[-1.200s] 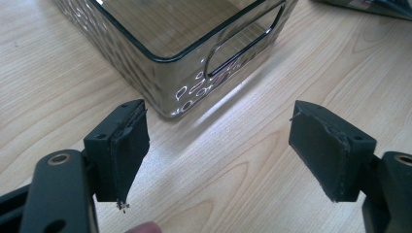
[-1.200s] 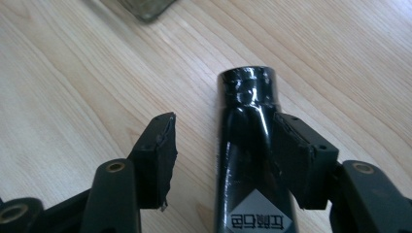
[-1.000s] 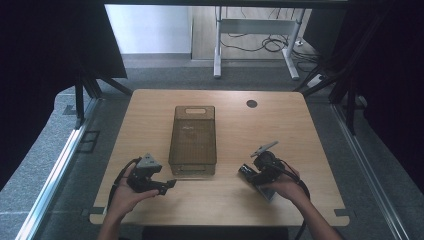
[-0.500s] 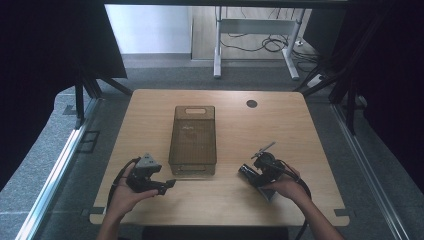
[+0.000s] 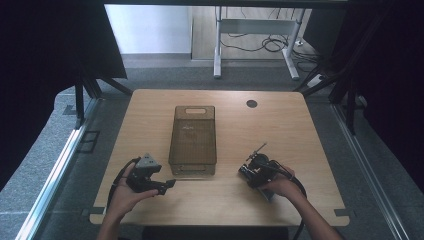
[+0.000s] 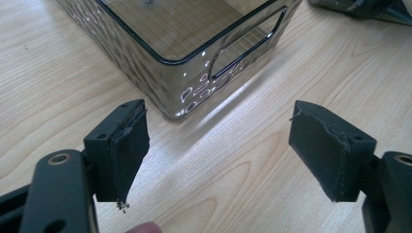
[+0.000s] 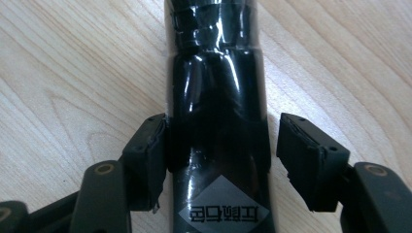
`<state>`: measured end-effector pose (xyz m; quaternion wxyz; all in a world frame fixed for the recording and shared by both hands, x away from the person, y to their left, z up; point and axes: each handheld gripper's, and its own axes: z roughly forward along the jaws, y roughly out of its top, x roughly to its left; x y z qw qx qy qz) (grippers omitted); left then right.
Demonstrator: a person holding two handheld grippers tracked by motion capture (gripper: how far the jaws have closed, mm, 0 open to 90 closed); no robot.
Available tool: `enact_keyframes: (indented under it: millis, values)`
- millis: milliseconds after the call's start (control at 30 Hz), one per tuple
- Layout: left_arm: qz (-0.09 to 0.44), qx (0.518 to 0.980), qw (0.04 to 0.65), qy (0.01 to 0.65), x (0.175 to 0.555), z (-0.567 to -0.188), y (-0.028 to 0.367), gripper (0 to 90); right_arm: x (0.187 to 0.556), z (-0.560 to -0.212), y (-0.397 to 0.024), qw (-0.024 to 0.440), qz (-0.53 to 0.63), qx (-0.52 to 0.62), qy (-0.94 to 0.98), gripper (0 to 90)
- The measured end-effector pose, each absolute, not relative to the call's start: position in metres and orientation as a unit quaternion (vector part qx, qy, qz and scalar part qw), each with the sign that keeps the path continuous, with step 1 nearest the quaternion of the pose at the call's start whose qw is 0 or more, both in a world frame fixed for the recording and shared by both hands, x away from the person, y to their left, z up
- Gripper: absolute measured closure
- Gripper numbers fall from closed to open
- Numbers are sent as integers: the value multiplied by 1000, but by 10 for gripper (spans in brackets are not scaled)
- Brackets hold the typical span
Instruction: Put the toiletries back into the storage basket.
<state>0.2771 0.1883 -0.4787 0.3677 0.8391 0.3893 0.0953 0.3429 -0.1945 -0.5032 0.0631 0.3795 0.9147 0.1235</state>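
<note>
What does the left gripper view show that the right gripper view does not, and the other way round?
Left gripper view: the left gripper, jaws wide open over bare wood, and a corner of the clear smoky bin with its handle slot.
Right gripper view: the right gripper with a glossy black cylinder lying between its jaws, which have just been closing; one pad is at it, the other stands apart.
Both: the light wooden table.

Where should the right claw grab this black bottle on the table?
The smooth straight body of the black bottle, above its grey label, pinched across its width from above. It lies flat between the jaws of the right claw, which have just been closing.
</note>
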Motion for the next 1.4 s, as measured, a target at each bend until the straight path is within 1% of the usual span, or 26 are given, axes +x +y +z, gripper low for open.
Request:
enact_keyframes:
  millis: [133, 233, 533, 767, 967, 1200, 1400]
  values:
    - [96, 837, 370, 391, 277, -478, 189, 225, 344, -505, -195, 56, 121, 381, 915, 383]
    - [96, 838, 369, 390, 277, -478, 188, 225, 344, -504, -197, 52, 125, 379, 915, 436]
    - [96, 838, 368, 390, 277, -478, 188, 225, 351, -503, -197, 46, 115, 386, 914, 448]
    - [96, 839, 368, 389, 277, -478, 188, 225, 360, -501, -201, 19, 107, 398, 911, 457]
    - [96, 839, 367, 390, 277, -478, 188, 226, 361, -490, -204, 11, 120, 406, 906, 459]
    - [97, 839, 367, 390, 277, -479, 188, 226, 362, -476, -209, -12, 147, 416, 897, 462]
    - [95, 841, 365, 388, 277, -480, 186, 225, 366, -462, -212, -14, 166, 429, 888, 462]
